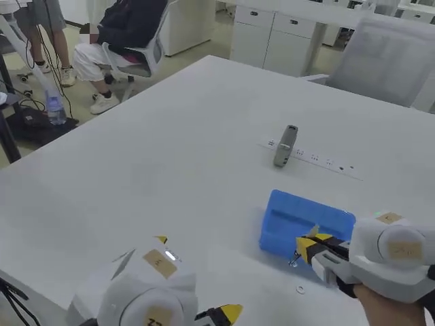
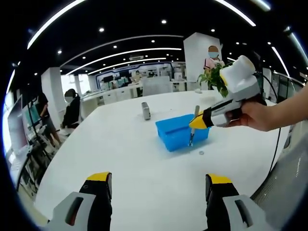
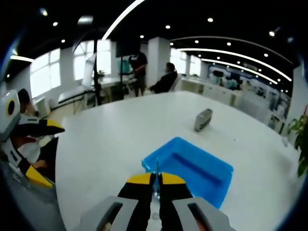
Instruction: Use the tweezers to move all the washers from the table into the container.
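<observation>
One washer (image 1: 300, 290) lies flat on the white surface (image 1: 170, 176), just off the near wall of the blue container (image 1: 306, 221) and not touching it. In the left gripper view the same washer (image 2: 201, 152) sits on the surface (image 2: 130, 159) just in front of the container (image 2: 179, 134). The tweezers (image 1: 296, 255) are clamped between the narrowed jaws of the right tongs (image 1: 309, 244). They point steeply down, with their tips at the container's near wall and close above the washer. The tips are too small to tell whether they carry anything.

In the right gripper view the yellow-tipped right tongs (image 3: 156, 179) pinch the tweezers (image 3: 157, 169), whose thin shaft runs up toward the container (image 3: 195, 168). Seen from the left gripper view, a hand (image 2: 255, 115) holds the right tongs (image 2: 197, 122) above the container's right end, with the tweezers (image 2: 192, 127) hanging down from them.

The left tongs (image 2: 159, 179) stand wide apart and hold nothing. They are well to the left of the container on its near side, and show in the head view (image 1: 194, 276) and in the right gripper view (image 3: 43, 151).

Beyond the container a small grey oblong device (image 1: 285, 145) lies on the surface beside a flush socket strip (image 1: 319, 160). Farther off, past the surface's edge, a seated person (image 1: 115, 41) occupies an office chair (image 1: 146, 54).
</observation>
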Available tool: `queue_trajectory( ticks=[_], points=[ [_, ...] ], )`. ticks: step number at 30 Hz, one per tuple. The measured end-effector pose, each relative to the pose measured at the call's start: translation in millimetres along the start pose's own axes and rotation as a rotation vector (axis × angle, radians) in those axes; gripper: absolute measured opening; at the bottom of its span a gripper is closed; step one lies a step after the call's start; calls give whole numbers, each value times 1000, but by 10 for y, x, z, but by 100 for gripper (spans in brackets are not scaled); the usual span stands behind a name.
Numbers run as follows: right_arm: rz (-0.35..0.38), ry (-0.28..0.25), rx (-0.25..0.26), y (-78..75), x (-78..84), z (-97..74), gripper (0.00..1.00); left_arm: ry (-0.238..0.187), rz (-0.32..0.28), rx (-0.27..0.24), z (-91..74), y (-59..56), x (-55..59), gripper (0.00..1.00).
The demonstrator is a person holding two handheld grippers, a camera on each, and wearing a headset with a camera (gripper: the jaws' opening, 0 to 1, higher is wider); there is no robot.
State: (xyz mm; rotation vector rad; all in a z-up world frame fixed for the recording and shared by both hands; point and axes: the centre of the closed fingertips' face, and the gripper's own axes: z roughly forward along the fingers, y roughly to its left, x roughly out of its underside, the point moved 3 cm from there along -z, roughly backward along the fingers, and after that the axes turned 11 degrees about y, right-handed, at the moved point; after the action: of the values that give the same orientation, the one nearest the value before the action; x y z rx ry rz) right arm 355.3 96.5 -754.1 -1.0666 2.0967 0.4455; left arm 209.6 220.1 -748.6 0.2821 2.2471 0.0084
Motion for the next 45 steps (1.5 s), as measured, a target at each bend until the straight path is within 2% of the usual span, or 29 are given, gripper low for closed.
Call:
queue_trajectory(
  ticks=[2, 8, 12, 16, 21, 25, 37, 44, 45],
  points=[
    [3, 8, -16, 29, -36, -26, 1, 7, 2, -1, 6, 1, 9, 81],
    [1, -34, -41, 36, -206, -127, 1, 5, -1, -2, 5, 4, 6, 81],
    [17, -77, -30, -42, -343, -212, 1, 6, 0, -1, 6, 0, 7, 81],
    [29, -99, 7, -192, -385, -240, 1, 9, 3, -1, 10, -3, 10, 81],
    [45, -93, 49, -358, -359, -219, 1, 10, 2, 0, 12, -4, 12, 81],
    [50, -69, 73, -438, -279, -153, 1, 13, 4, -1, 13, -5, 15, 81],
    [110, 5, 64, -433, 26, 150, 1, 26, 9, -2, 20, -5, 33, 81],
    [104, 44, 67, -436, 146, 221, 1, 32, 11, -2, 25, -6, 41, 81],
    [93, 5, 74, -446, 112, 223, 1, 32, 11, -2, 25, -6, 42, 81]
  ],
)
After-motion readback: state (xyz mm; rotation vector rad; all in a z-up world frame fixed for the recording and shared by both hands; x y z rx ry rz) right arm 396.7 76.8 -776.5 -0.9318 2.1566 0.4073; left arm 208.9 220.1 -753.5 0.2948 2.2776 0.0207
